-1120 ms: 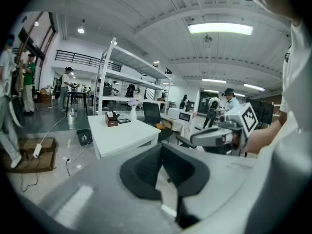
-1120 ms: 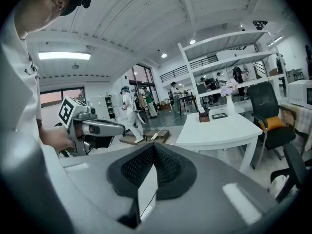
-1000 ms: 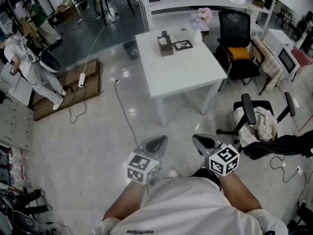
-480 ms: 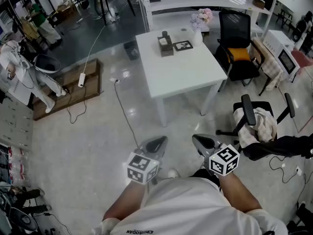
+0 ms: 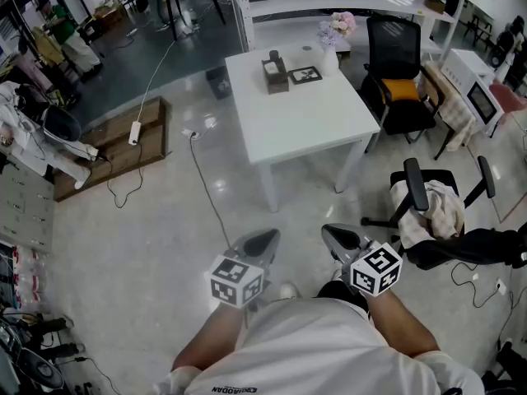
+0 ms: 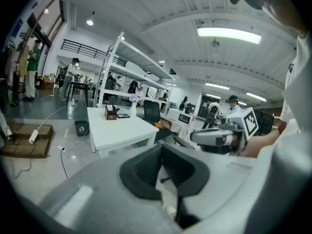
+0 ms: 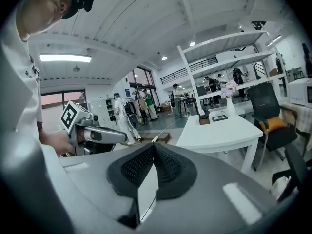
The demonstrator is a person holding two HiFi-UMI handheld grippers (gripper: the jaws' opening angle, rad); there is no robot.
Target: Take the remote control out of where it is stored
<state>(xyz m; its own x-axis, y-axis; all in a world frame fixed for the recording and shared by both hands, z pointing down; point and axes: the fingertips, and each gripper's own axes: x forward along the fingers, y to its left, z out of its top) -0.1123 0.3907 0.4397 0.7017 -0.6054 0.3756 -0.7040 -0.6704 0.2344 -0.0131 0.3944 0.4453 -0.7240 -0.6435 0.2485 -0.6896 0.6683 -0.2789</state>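
Note:
A small brown holder stands at the far side of the white table. A dark thing sticks up out of it, too small to name. The holder also shows in the left gripper view and the right gripper view. I stand on the floor well short of the table. My left gripper and right gripper are held side by side in front of my body, pointing toward the table. Both are shut, with nothing between their jaws.
A picture frame and a vase of flowers share the table. A black office chair stands at its right, and a second chair with a cloth is nearer me. A cable runs across the floor. A person bends over at the left.
The person in white at the left has bent down and shifted toward the edge. Both grippers stay where they were, shut.

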